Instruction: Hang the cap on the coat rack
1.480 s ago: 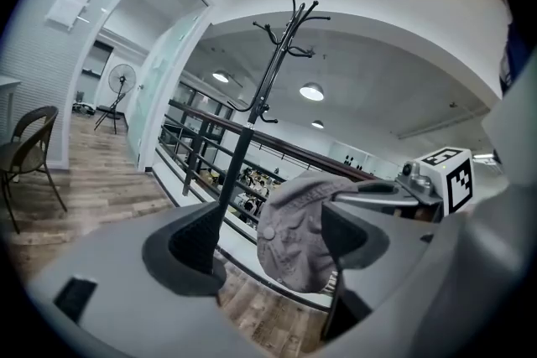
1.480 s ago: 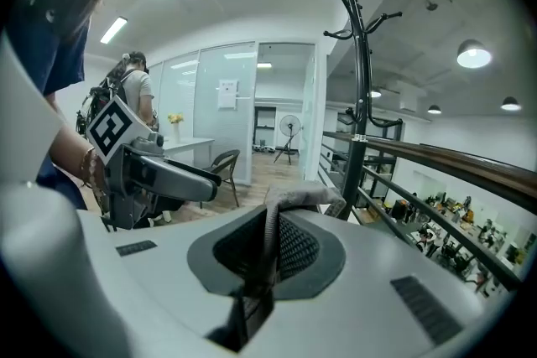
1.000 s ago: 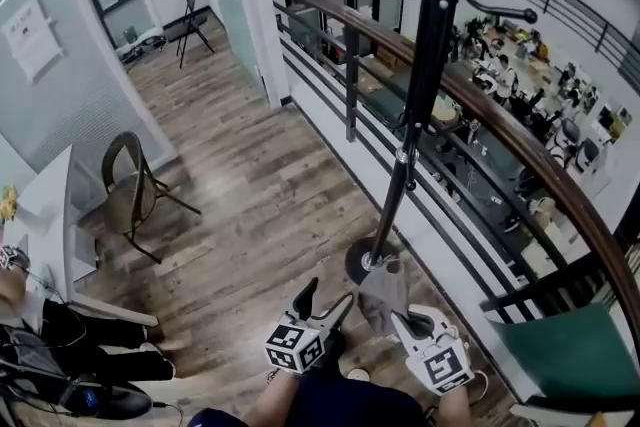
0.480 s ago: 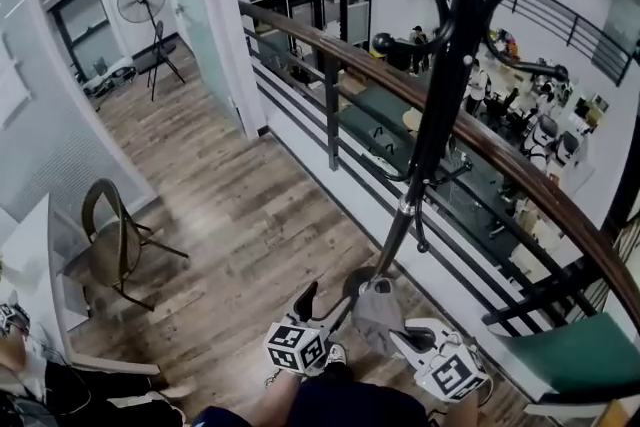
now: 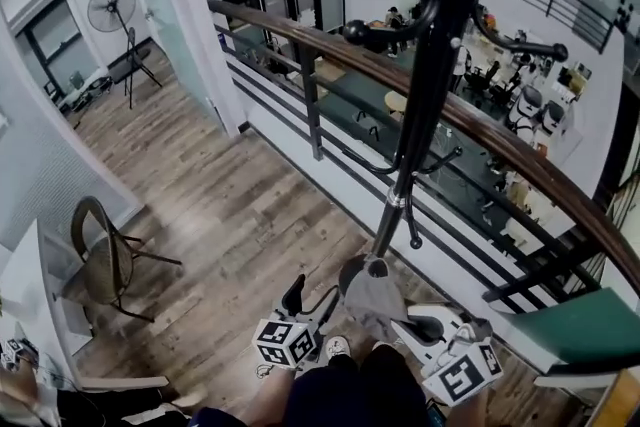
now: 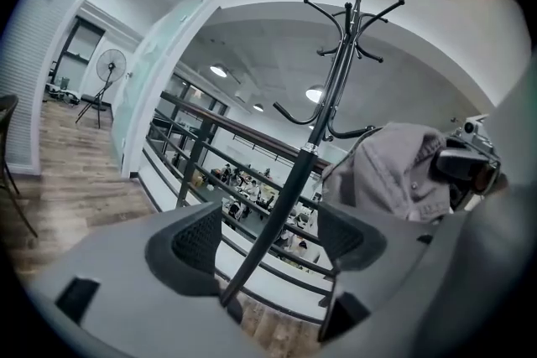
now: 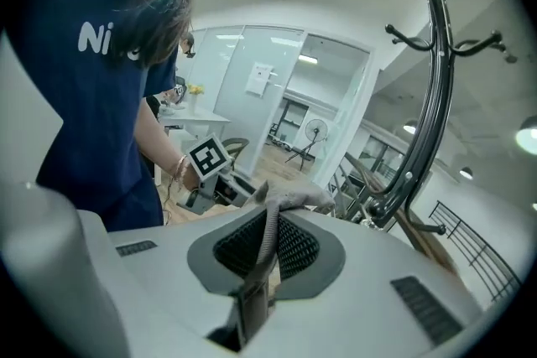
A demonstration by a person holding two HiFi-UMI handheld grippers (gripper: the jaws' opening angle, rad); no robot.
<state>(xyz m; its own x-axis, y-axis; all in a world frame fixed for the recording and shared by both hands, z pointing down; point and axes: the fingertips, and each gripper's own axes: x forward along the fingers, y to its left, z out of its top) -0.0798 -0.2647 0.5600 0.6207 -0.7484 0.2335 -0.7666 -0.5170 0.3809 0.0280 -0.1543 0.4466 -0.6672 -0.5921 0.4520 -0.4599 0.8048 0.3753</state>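
A grey cap point(image 5: 375, 300) hangs from my right gripper point(image 5: 402, 323), which is shut on its edge low in the head view. The black coat rack point(image 5: 425, 105) rises just beyond it, with curved hooks point(image 5: 520, 45) spreading high overhead; the cap hides part of the rack's base. My left gripper point(image 5: 305, 300) is open and empty, just left of the cap. In the left gripper view the cap point(image 6: 394, 172) is at the right and the rack's pole point(image 6: 323, 117) runs between the open jaws. In the right gripper view the cap's fabric point(image 7: 267, 239) is pinched between the pads.
A wooden-topped railing point(image 5: 500, 150) runs diagonally behind the rack, with an office floor below. A green chair point(image 5: 580, 330) stands at the right and a folding chair point(image 5: 100, 260) at the left. A standing fan point(image 5: 110, 5) is far back left.
The head view has tilted up, so the rack's hooks loom larger. Both grippers and the cap sit slightly further right, still at the rack's foot. The grip has not changed.
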